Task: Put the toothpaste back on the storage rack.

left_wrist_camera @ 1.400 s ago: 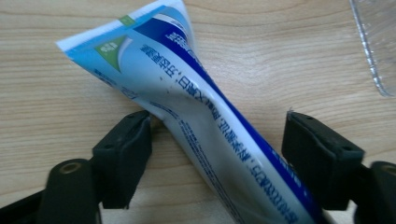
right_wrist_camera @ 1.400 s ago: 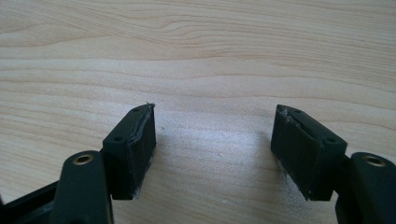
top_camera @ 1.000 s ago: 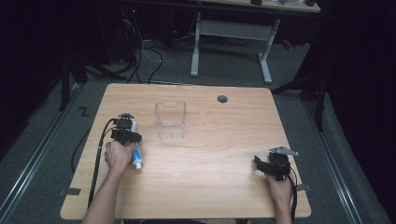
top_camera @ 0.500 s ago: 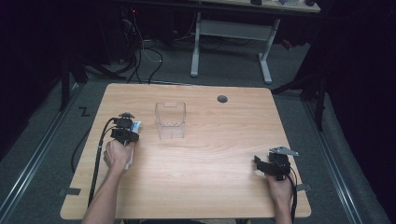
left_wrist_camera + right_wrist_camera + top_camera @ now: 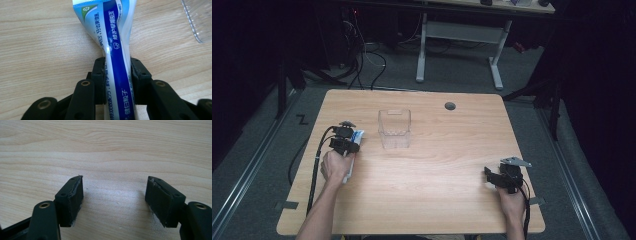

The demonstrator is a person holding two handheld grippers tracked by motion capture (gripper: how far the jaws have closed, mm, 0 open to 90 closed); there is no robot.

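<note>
A white and blue toothpaste tube (image 5: 117,45) lies on the wooden table (image 5: 442,165) at the left, its flat end (image 5: 358,136) pointing towards the clear container. My left gripper (image 5: 117,67) is shut on the tube's middle and squeezes it in. Its jaws have just been closing, with the tube between them. From above, the left gripper (image 5: 346,143) sits just left of the clear plastic container (image 5: 394,129). My right gripper (image 5: 115,195) is open over bare wood, with nothing between its fingers. It rests near the table's front right corner (image 5: 490,176).
The container's corner (image 5: 198,20) is close on the right of the tube's end. A round cable hole (image 5: 450,106) sits near the table's far edge. Desk legs and cables stand on the floor beyond the table.
The left jaws have closed onto the toothpaste tube. The tube's blue length, plain beside the left hand a second ago, now lies mostly under it. The right gripper has kept still.
</note>
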